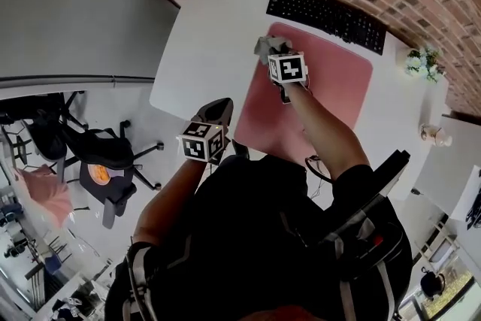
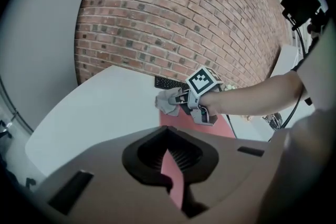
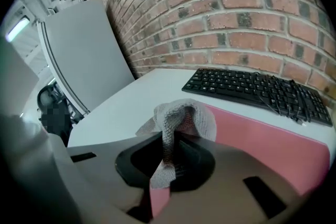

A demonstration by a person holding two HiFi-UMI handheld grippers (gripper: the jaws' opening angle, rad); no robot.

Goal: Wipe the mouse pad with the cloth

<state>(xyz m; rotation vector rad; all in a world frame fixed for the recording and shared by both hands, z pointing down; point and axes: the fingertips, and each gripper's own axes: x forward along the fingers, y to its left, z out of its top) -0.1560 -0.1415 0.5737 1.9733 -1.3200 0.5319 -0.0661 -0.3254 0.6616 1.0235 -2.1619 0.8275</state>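
A pink mouse pad (image 1: 331, 86) lies on the white table (image 1: 203, 34) in front of a black keyboard (image 1: 327, 13). My right gripper (image 1: 269, 52) is shut on a grey cloth (image 1: 264, 46) at the pad's far left corner. In the right gripper view the cloth (image 3: 181, 115) bunches out of the jaws over the pad (image 3: 262, 134), near its left edge. My left gripper (image 1: 216, 110) hovers by the table's near edge, left of the pad, shut and holding nothing. Its own view shows the right gripper (image 2: 181, 102), the cloth (image 2: 167, 101) and the pad (image 2: 176, 120) ahead.
A small potted plant (image 1: 422, 62) and a small pale object (image 1: 436, 135) stand at the table's right end. A cable (image 1: 316, 165) hangs off the near edge. An office chair (image 1: 101, 154) stands on the floor to the left. A brick wall (image 3: 236, 18) runs behind the keyboard (image 3: 257, 89).
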